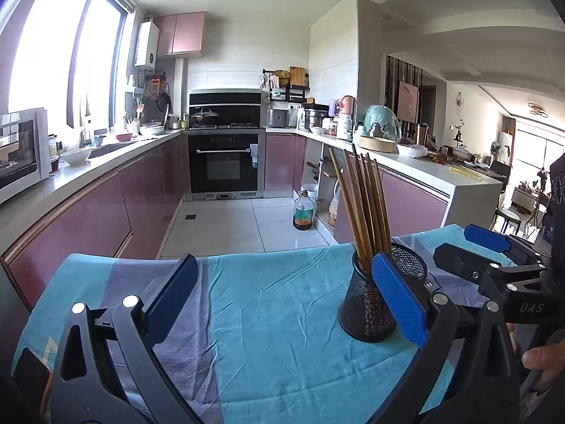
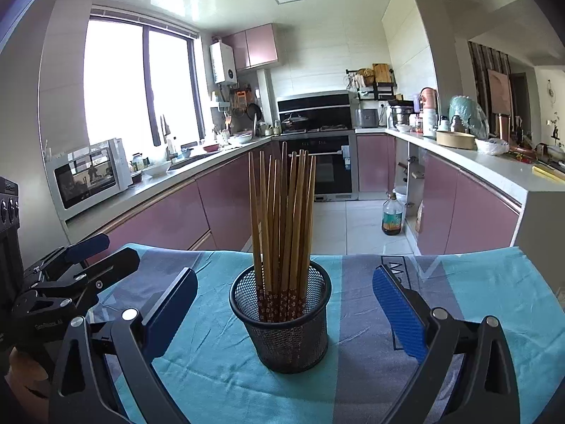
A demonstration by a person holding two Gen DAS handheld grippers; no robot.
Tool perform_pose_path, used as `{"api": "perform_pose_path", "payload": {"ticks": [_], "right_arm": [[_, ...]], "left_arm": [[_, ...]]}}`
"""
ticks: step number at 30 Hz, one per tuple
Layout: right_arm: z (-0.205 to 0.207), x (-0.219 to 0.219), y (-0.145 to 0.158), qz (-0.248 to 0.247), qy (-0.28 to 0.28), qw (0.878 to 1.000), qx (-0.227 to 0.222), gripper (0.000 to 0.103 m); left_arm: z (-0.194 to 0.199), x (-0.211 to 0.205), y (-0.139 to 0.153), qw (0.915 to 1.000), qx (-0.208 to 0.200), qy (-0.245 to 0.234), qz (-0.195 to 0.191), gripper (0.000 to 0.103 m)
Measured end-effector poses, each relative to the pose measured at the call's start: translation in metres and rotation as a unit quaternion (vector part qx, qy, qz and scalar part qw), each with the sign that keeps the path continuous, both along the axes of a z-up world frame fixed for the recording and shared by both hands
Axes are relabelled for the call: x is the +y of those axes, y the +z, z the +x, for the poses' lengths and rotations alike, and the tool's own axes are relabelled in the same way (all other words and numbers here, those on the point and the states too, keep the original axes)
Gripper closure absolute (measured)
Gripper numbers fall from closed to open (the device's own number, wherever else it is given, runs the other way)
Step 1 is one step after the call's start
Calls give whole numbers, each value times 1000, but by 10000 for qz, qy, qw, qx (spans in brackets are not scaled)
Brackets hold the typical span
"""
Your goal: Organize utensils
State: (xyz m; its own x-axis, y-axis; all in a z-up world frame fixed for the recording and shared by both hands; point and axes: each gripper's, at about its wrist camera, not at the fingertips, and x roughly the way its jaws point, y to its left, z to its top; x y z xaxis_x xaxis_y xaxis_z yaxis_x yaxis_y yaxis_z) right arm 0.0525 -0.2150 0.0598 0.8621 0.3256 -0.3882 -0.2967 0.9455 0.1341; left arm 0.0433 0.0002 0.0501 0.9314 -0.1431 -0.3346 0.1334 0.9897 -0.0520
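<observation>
A black mesh cup stands upright on the blue cloth, holding several brown wooden chopsticks with patterned lower ends. My right gripper is open, its blue pads on either side of the cup and clear of it. In the left wrist view the cup and chopsticks stand just behind my right pad. My left gripper is open and empty over the cloth. The right gripper also shows there at the right, and the left gripper shows in the right wrist view.
The table's far edge drops to a tiled kitchen floor with an oil bottle. Pink cabinets and counters run along both sides, with a microwave on the left and an oven at the back.
</observation>
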Motion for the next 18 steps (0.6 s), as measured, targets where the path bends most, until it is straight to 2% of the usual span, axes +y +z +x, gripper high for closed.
{"api": "perform_pose_path", "payload": {"ticks": [5,8,12,18], "right_arm": [[-25,5,-5,-178,-399,9982,-409,7],[-38,9,-6,-183,-370,9973,-609,7],[-49,17,-9,-183,-370,9967,-704,7],[-61,21,-10,-94,-373,9963,-767,7]], "left_arm": [[-30,15,-11,9995,-214,237,-25,6],[-41,17,-12,9990,-293,321,-59,6],[-60,31,-14,9981,-409,400,-209,6],[-80,37,-8,9960,-699,493,-241,6]]}}
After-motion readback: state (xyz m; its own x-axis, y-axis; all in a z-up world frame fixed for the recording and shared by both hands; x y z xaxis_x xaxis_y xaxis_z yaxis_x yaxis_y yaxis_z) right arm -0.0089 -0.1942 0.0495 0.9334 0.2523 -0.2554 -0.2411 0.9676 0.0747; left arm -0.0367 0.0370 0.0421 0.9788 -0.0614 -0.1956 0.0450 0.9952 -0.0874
